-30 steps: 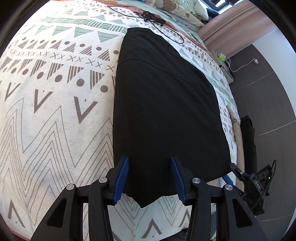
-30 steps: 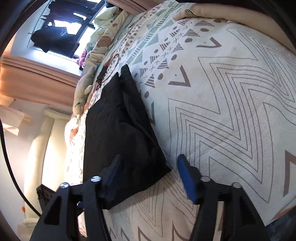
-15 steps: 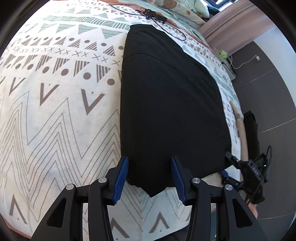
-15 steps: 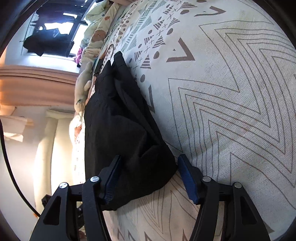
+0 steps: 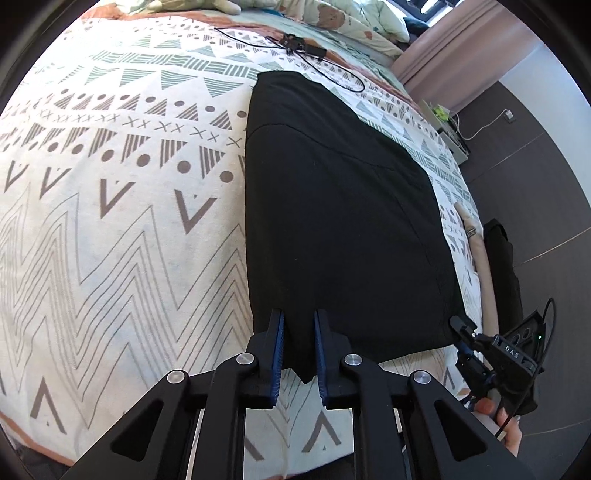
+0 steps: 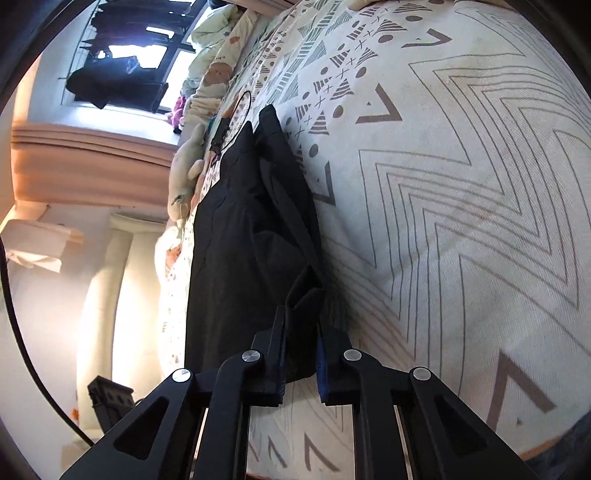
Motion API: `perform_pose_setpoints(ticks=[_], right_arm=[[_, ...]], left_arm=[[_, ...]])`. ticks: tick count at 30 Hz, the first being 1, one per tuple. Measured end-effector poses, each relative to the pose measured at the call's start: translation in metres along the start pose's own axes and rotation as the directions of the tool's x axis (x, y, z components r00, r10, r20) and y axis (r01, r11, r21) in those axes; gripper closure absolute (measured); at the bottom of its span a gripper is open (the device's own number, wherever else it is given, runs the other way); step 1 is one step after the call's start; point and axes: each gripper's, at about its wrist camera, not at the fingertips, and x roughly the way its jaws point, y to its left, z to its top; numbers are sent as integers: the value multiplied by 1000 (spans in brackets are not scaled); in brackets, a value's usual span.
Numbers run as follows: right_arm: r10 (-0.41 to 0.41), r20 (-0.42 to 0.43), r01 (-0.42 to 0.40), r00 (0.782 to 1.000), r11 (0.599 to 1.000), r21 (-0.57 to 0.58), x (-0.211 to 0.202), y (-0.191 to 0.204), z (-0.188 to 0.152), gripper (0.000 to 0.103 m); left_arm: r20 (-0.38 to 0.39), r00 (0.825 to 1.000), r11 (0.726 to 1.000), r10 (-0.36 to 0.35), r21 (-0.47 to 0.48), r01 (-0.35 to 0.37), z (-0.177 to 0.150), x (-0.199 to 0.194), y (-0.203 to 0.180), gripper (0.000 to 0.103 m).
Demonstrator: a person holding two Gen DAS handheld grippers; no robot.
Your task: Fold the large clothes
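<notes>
A large black garment (image 5: 343, 221) lies folded lengthwise on a patterned bedspread (image 5: 110, 240), reaching from the near bed edge toward the pillows. My left gripper (image 5: 298, 325) is shut on its near left corner, cloth pinched between the blue pads. The right wrist view shows the same black garment (image 6: 251, 236) from its other near corner, where my right gripper (image 6: 301, 325) is shut on a bunched fold. In the left wrist view my right gripper (image 5: 461, 332) appears at the garment's near right corner, held by a hand (image 5: 502, 421).
A black cable with a small device (image 5: 295, 44) lies on the bed just past the garment's far end. Pillows and a soft toy (image 5: 332, 18) sit at the head. Dark floor (image 5: 535, 166) runs along the right bed edge, with a curtain (image 6: 74, 166) and window beyond.
Both grippers went from open, straddling the garment's near corners, to shut on the cloth. The corner in the right gripper now bunches up.
</notes>
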Motion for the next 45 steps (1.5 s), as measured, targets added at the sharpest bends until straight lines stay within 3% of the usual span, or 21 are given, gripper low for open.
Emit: perform_pose_setpoints(ticks=[19,20,23,25,28,30,32,34,36,45], right_arm=[[8,-62,-13,998,997,-82,-43,-6,-78,89],[-5,-66,-1,998,996,-89,-45,-8,-79,89],[-34,-78,28,996,996,-86,-50,-12,-76,80],[-55,-54,50,997,995,-86,-60,-17,-70,61],[-74,-7,73,997,992,-99,-75,-18,-61,44],[-78,13,79,997,990,-118,-84,-16,-51,43],[-88,18,89,996,985,-145,-86,-12,-42,39],[-95,20,97,995,979,-177,-85,-8,-34,27],[-101,17,103,995,974,-203,-78,-4,-23,22],[-75,-91,53,993,973,-226,-23,4,16,22]], left_arm=[[37,999,1000,2,-26,-1,-67,-57,17,89],[42,999,999,-1,-34,2,-69,-60,19,93],[52,998,997,-31,-63,35,-70,-66,23,95],[55,998,996,-15,-84,19,-65,-70,25,94],[52,998,991,-37,-125,43,-54,-69,32,84],[59,998,988,-30,-151,39,-47,-68,36,56],[86,996,987,-33,-156,47,-42,-70,39,44],[98,995,988,-29,-148,44,-35,-68,40,44],[92,995,988,-35,-145,48,-26,-65,43,44],[60,997,984,-45,-169,55,14,-30,58,44]])
